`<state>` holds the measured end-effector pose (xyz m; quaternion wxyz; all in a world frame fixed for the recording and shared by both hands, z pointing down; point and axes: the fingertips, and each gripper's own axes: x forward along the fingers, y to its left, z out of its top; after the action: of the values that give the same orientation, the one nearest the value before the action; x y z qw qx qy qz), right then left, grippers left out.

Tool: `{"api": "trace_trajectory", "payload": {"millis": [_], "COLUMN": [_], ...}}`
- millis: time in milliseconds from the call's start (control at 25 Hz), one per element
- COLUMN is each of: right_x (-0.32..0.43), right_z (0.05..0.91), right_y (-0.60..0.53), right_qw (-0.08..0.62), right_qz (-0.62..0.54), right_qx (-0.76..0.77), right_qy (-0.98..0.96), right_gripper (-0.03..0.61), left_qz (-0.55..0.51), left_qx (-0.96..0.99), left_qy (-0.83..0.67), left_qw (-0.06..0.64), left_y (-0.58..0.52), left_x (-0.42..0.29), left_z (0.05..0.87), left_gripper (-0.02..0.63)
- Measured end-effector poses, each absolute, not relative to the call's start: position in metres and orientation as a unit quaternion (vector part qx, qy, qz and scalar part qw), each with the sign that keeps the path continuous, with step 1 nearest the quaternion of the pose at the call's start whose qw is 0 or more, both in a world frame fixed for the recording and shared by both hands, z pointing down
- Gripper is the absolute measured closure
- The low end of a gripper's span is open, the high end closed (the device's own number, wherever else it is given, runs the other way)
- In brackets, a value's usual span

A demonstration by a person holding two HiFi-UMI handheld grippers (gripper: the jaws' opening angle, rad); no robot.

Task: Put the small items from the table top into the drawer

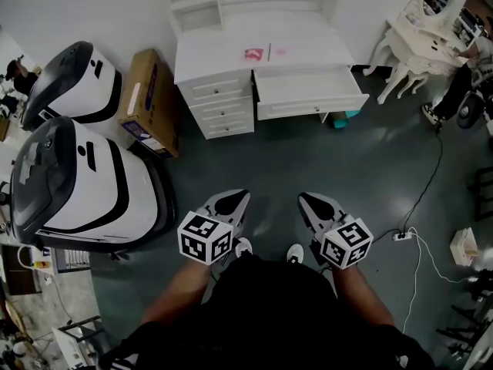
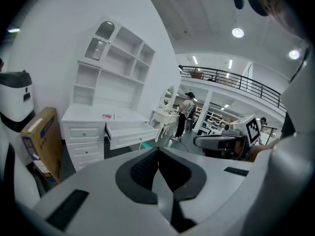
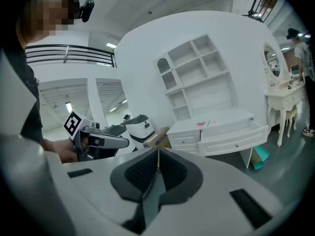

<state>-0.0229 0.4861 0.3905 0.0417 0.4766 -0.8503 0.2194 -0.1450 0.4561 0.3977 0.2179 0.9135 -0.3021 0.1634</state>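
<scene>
Lying flat on the white table (image 1: 212,52) behind the open drawer (image 1: 310,104), the small red item (image 1: 254,54) and pale card (image 1: 279,52) look thin, light, probably best pinched by an edge; left gripper (image 1: 240,197) and right gripper (image 1: 306,200), both closed and empty, hang well away.

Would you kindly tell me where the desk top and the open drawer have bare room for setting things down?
The desk top is bare left of the red item and right of the pale card beside it; those two crowd only the middle front. The open drawer below looks empty throughout.
</scene>
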Motion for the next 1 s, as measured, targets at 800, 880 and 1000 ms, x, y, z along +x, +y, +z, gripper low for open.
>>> {"api": "trace_trajectory", "payload": {"millis": [800, 880, 1000], "right_x": [-0.088, -0.083, -0.076], "right_z": [0.408, 0.412, 0.415], "right_y": [0.463, 0.462, 0.458], "right_qw": [0.048, 0.049, 0.044], "right_qz": [0.235, 0.240, 0.247], "right_qx": [0.514, 0.520, 0.527], "right_qy": [-0.823, -0.818, -0.812], "right_gripper": [0.549, 0.549, 0.549], "left_qz": [0.193, 0.191, 0.184], "left_qx": [0.923, 0.925, 0.925], "left_qy": [-0.270, -0.264, -0.256], "left_qw": [0.195, 0.197, 0.212], "left_y": [0.421, 0.420, 0.417], "left_x": [-0.225, -0.221, -0.213], "left_z": [0.425, 0.427, 0.430], "left_gripper": [0.603, 0.603, 0.603]}}
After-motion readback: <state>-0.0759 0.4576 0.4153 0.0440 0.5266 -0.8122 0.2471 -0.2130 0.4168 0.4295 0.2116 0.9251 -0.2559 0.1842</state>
